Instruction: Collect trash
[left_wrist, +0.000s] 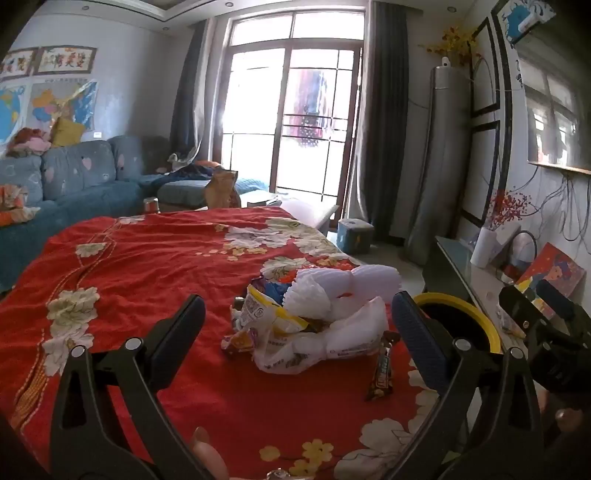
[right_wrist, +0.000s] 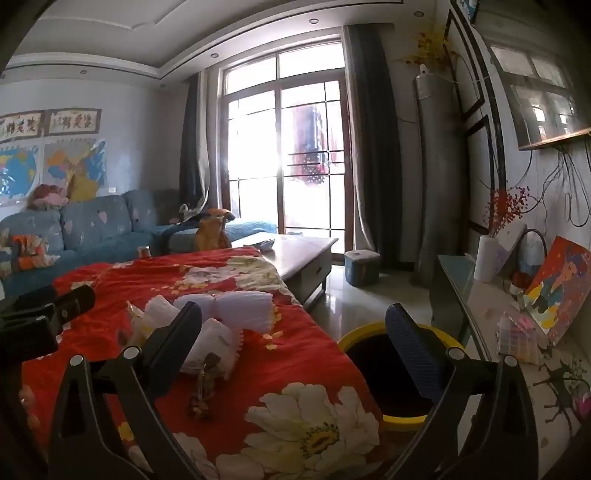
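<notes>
Red floral cloth (left_wrist: 155, 266) spread wrinkled over a low table, large white and cream blossoms printed along its near and right edges. Beyond its far edge: blue sofa (left_wrist: 77, 177) against the left wall under maps (left_wrist: 62, 103), an orange cat (left_wrist: 221, 189) sitting at the far edge, tall glazed balcony doors (left_wrist: 295, 110) glaring with daylight, dark curtains on both sides. Bare coffee table (right_wrist: 295, 251) past the cloth's far right corner, small blue stool (right_wrist: 362, 266) on the pale floor beside it, grey standing air conditioner (left_wrist: 439, 158) in the room's right corner, glass-topped cabinet (right_wrist: 476, 295) along the right wall with a white vase of red sprigs (right_wrist: 487, 258) and a red painting (right_wrist: 561, 280). Near the cloth's right edge, a trash pile (left_wrist: 306, 325): white foam fruit nets (left_wrist: 354, 284), a yellow-trimmed snack bag (left_wrist: 266, 314), crumpled white plastic, and a brown candy wrapper (left_wrist: 382, 373) lying just toward the near side, apart from the heap's middle. Just off the right edge, on the floor, a yellow-rimmed bin (right_wrist: 391, 373) with a dark inside. Left gripper (left_wrist: 297, 328) raised before the pile, fingers spread wide, nothing between them. Right gripper (right_wrist: 293, 339) likewise spread and bare, left finger (right_wrist: 177, 332) overlapping the foam nets, right finger (right_wrist: 413, 350) overlapping the bin mouth. Blocking part of each view: the other gripper's black body at the frame side.
</notes>
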